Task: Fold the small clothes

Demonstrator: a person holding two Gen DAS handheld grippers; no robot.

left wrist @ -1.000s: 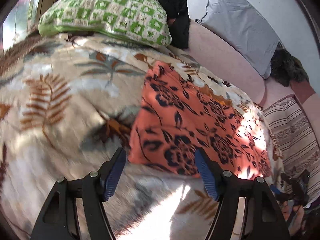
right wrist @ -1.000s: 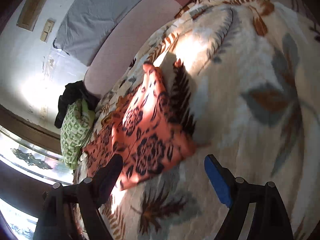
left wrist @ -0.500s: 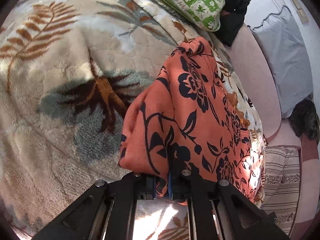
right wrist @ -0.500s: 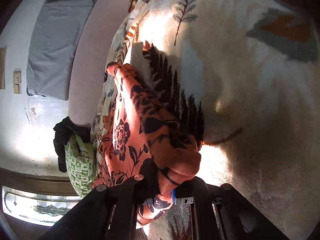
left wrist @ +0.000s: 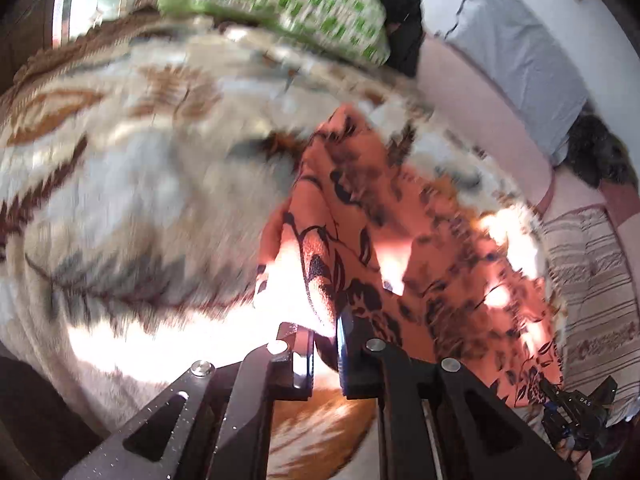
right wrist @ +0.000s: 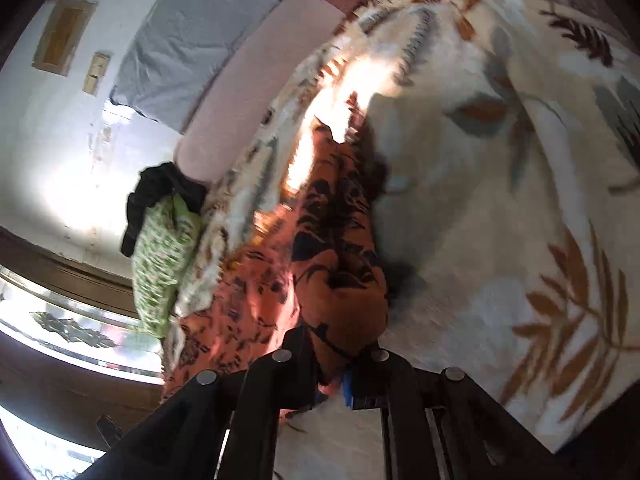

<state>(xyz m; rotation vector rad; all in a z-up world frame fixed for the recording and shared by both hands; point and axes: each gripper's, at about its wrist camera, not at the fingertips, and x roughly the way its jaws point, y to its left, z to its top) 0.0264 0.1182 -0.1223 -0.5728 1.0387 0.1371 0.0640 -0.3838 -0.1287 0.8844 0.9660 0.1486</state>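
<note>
An orange garment with a black flower print (left wrist: 400,240) lies on a fleecy leaf-patterned blanket (left wrist: 140,200). Its near left corner is raised and pinched between the blue pads of my left gripper (left wrist: 325,344), whose jaws are opening slightly with the cloth still pressed between them. In the right wrist view the same garment (right wrist: 336,248) bunches into a ridge running up to my right gripper (right wrist: 334,364). Those jaws are also opening a little, and the cloth stays clamped between them. The picture is blurred by motion.
A green-and-white pillow (left wrist: 280,8) and a dark garment (left wrist: 404,12) lie at the blanket's far end. A pink mattress edge (left wrist: 480,120) and a grey pillow (left wrist: 528,52) line the wall. A striped cushion (left wrist: 592,272) sits at the right. A window (right wrist: 60,320) is at the left.
Both grippers went from wide open above the flat garment to clamped on its near corners. The cloth has since been pulled up and along, bunching into folds.
</note>
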